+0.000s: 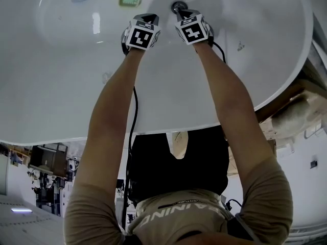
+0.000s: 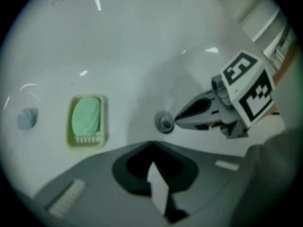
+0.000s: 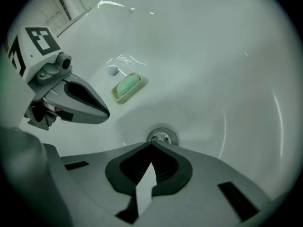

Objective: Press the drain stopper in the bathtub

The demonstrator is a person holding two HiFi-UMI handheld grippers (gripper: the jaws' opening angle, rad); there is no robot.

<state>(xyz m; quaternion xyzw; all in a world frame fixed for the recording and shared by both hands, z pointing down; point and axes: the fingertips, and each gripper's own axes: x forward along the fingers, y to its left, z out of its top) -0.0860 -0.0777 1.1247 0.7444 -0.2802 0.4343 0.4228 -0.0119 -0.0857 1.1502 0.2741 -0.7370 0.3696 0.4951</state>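
At the drain stopper [image 3: 162, 137], low in the white bathtub [image 1: 61, 86], we have our right gripper [image 3: 152, 145] with its fingers clenched together on nothing. Its tip is at the stopper's near edge (whether it touches we cannot tell). Our left gripper [image 2: 151, 144], fingers likewise closed and empty, hangs just short of the stopper and apart from it.

To press well, we judge the closed tip should sit over the stopper's centre and push straight down. The metal cap is small and round, and a push at its rim could skid off onto the enamel. The left gripper is best kept clear.

Around the stopper the tub's surface is glossy and curved, streaked with light reflections (likely slippery). A green soap dish [image 2: 86, 120] lies well to the stopper's left, and a small grey disc [image 2: 27, 118] lies farther that way. Beyond the rim, far from the stopper, we see a pale workshop room with dark equipment [image 1: 48, 160].
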